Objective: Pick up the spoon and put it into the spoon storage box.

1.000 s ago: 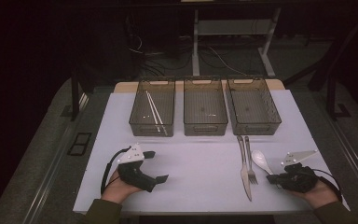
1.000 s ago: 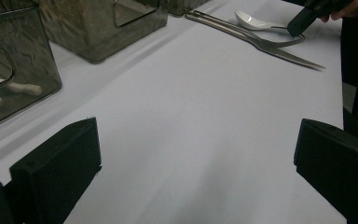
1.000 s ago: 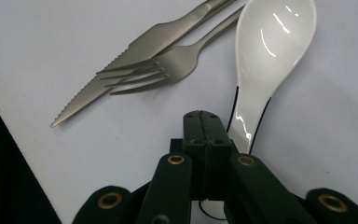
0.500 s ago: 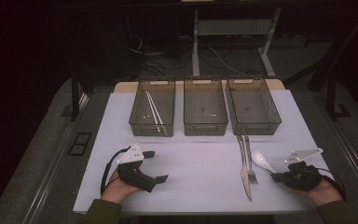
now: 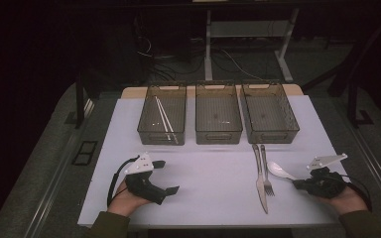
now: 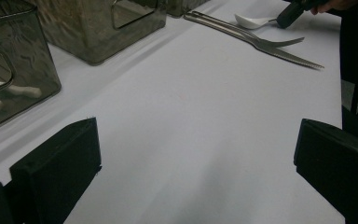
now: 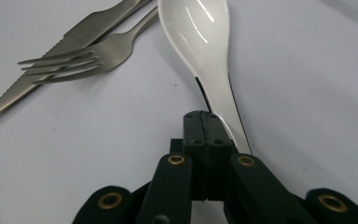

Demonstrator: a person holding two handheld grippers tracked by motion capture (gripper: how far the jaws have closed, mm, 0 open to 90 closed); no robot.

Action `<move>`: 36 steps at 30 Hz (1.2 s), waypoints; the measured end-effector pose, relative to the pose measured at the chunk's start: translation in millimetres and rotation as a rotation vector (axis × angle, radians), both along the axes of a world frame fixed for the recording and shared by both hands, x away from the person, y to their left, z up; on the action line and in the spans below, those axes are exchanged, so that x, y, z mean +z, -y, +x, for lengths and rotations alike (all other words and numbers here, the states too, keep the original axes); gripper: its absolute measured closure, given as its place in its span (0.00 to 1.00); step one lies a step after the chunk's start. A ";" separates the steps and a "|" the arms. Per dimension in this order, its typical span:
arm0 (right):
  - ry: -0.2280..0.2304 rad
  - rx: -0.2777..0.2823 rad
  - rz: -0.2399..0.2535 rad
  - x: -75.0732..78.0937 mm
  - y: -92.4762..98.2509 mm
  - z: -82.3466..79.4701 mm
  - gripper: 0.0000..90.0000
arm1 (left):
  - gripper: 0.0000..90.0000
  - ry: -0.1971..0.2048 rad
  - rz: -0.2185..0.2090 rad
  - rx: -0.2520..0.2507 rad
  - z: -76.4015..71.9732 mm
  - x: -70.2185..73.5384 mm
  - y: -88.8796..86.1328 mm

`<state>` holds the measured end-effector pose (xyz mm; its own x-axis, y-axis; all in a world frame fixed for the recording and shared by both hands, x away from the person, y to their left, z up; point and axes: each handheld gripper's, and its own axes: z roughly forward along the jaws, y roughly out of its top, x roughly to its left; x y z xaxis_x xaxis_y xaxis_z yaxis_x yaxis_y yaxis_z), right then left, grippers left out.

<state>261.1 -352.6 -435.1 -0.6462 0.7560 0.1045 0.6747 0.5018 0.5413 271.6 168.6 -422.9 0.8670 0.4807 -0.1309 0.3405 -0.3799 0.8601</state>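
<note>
The right tongs (image 7: 204, 122) are sitting low at the near right of the white surface (image 5: 213, 173), and their jaws are closed together. The handle of the white spoon (image 7: 200, 42) is running past the side of the closed jaws, touching them; I cannot tell if it is really clamped or only lying against them. The spoon is resting on the surface just to the right of the fork (image 5: 266, 171) and the knife (image 5: 259, 176), with its bowl pointing toward the trays.

The left tongs (image 5: 166, 176) are standing wide open above bare surface at the near left, holding nothing.

In my judgement, the main risk is coming from this uncertain grip. If the tongs are only catching the edge of the smooth, glossy handle, the spoon is likely to pivot or slide out when it is being lifted, and then drop back. Falling, it could knock the fork, which is lying very close. A second risk is choosing the wrong tray when carrying it.

Counting the things: one spoon, one fork, one knife, and three clear trays in a row at the far side. The left tray (image 5: 144, 124) is holding two white chopsticks (image 5: 163, 118); the middle tray (image 5: 218, 135) and the right tray (image 5: 292, 124) are looking empty.
</note>
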 end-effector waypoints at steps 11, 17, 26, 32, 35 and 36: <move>0.020 -0.036 -0.028 -0.1 9.1 14.1 1.00 | 0.00 0.000 0.003 -0.002 0.3 -0.2 0.0; 0.024 -0.051 -0.029 -1.1 13.0 23.6 1.00 | 0.00 -0.002 0.002 0.000 0.6 -0.6 0.2; 0.057 -0.021 0.062 12.5 14.7 25.8 0.93 | 0.00 -0.007 -0.001 0.003 1.1 -1.1 0.1; 0.072 0.046 0.103 17.3 2.9 40.4 0.71 | 0.00 -0.006 0.001 0.002 1.3 -1.1 0.0; 0.065 0.070 0.118 16.6 -3.9 50.0 0.65 | 0.00 -0.007 0.000 0.001 1.5 -1.3 -0.2; 0.070 0.075 0.123 16.0 -5.4 53.4 0.64 | 0.00 -0.007 0.001 0.001 1.6 -1.3 -0.3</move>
